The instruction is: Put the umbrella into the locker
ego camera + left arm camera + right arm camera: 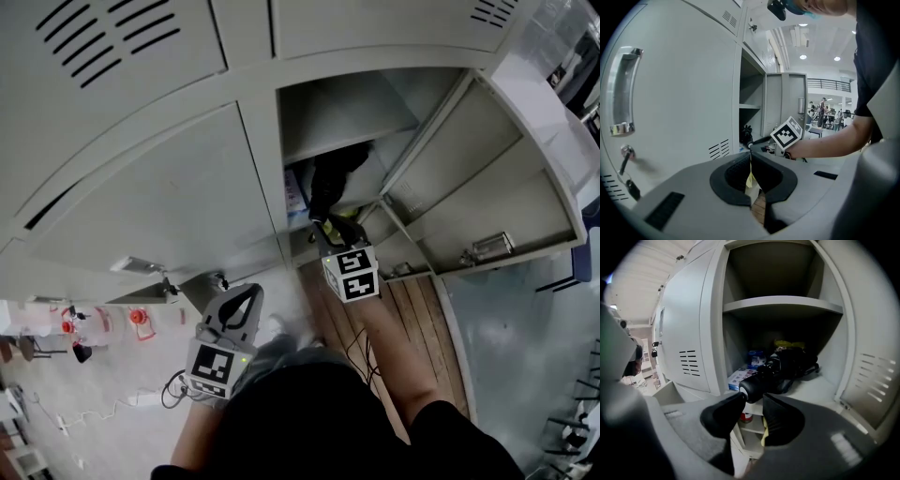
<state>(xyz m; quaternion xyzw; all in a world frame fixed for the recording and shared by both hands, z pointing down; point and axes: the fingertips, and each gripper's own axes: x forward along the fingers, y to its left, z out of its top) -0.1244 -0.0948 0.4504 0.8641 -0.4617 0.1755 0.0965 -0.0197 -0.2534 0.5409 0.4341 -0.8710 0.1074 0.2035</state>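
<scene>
The right gripper (753,401) stood with jaws partly apart and gripping nothing, the umbrella (785,367) lying on the locker shelf (813,389) with its handle butt (749,391) just ahead of the tips, so a straight rearward withdrawal clear of that butt was judged advisable, while the left gripper (751,161) hung closed and empty.

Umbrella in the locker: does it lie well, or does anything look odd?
The umbrella lies on the shelf, but its handle end seems to stick out over the front edge, just off the open right gripper. The door may catch it.
</scene>
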